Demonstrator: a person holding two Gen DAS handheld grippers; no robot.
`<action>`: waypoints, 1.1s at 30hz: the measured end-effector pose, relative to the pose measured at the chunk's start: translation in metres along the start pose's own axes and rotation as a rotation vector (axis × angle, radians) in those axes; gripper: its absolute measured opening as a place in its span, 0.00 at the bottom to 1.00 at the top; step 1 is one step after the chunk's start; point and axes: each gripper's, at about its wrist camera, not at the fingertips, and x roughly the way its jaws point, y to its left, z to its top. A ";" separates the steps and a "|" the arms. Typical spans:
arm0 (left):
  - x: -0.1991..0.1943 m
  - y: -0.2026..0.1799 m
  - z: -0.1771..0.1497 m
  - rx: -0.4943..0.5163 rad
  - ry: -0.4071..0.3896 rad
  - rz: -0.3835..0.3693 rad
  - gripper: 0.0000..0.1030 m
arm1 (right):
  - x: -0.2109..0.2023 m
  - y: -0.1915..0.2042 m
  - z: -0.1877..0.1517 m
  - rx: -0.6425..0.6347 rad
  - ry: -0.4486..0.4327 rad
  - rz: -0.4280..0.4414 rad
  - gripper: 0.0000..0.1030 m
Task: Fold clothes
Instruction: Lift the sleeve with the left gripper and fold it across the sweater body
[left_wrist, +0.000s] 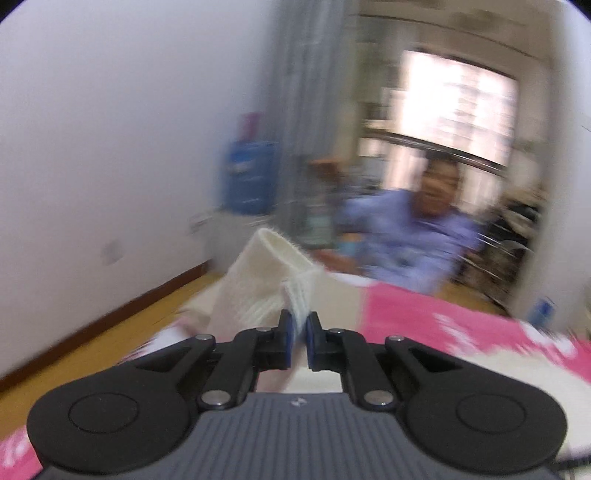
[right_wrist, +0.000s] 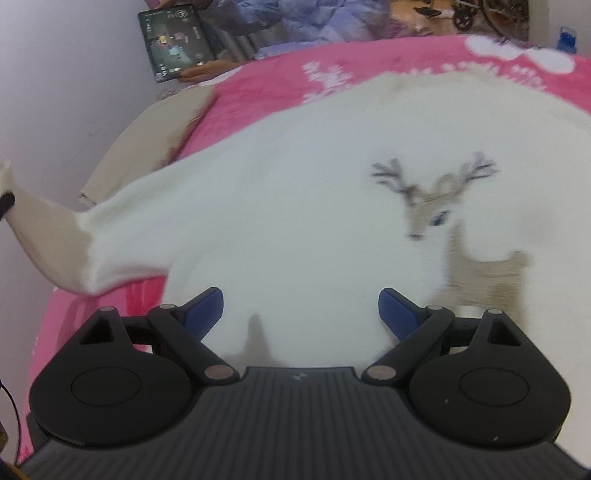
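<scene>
Your left gripper is pinched on the ribbed cuff of the sleeve of the white knitted sweater with a brown reindeer pattern, and the sleeve is lifted up into the air above the pink fleece blanket with white snowflake shapes. Only a thin edge of the cuff sits between the blue pads, so, in my judgement, the knit can slip out if you swing it fast; the left view is strongly blurred, which suggests a quick motion.

Your right gripper is spread wide and holds nothing. It hovers close over the body of the sweater, which lies flat on the blanket with the reindeer facing up. If you lower it without care, the open fingers can drag the soft knit and make wrinkles in the part that must stay smooth.

The sleeve is stretchy and loose. If you pull it across too far, I think the whole sweater may slide on the blanket, and the fold line will come out crooked.

A seated person in a light purple shirt is just beyond the bed, holding a dark tablet near its edge. A wide swing of the sleeve could reach that side.
</scene>
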 end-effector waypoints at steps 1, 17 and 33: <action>-0.004 -0.016 -0.003 0.043 0.004 -0.064 0.08 | -0.007 -0.002 0.000 -0.015 0.006 -0.008 0.88; -0.054 -0.135 -0.148 0.685 0.257 -0.660 0.08 | -0.081 -0.049 -0.037 0.023 0.033 -0.055 0.88; -0.044 -0.079 -0.150 0.338 0.696 -0.688 0.36 | -0.030 -0.010 -0.050 -0.017 0.223 0.247 0.88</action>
